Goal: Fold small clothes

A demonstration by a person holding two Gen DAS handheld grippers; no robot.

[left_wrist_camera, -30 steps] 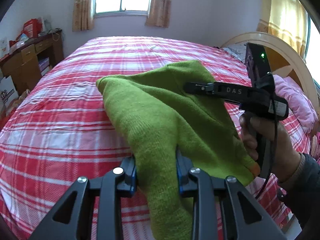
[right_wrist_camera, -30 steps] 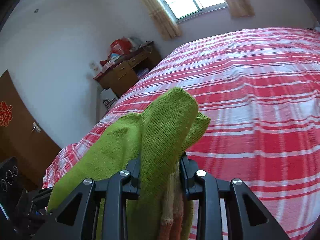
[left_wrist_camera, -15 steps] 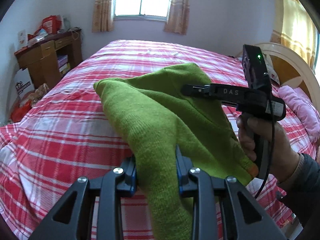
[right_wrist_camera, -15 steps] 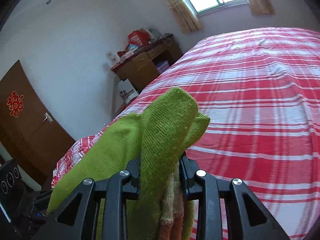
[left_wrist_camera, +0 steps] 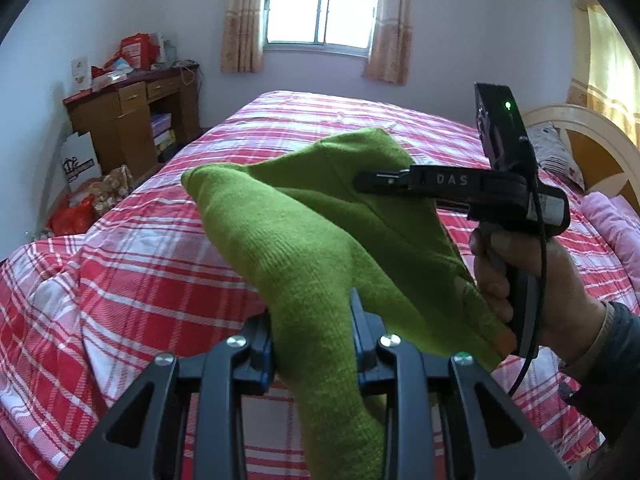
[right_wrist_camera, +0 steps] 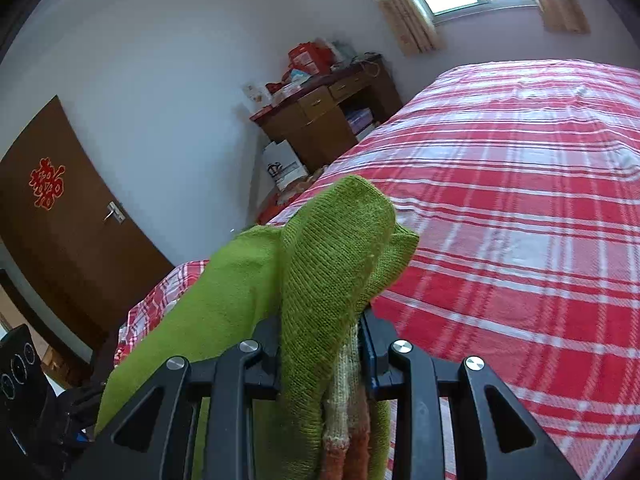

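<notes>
Green knit garment (left_wrist_camera: 320, 240) pinched between both grippers' jaws above bed (left_wrist_camera: 140, 280).

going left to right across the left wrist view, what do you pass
wooden desk → window → right gripper shut on the green knit garment → hand on its handle → pink pillow

Wide open plaid bed (left_wrist_camera: 152, 264) ahead and below; only the wooden desk (left_wrist_camera: 120, 128) crowding its far left side.
</notes>
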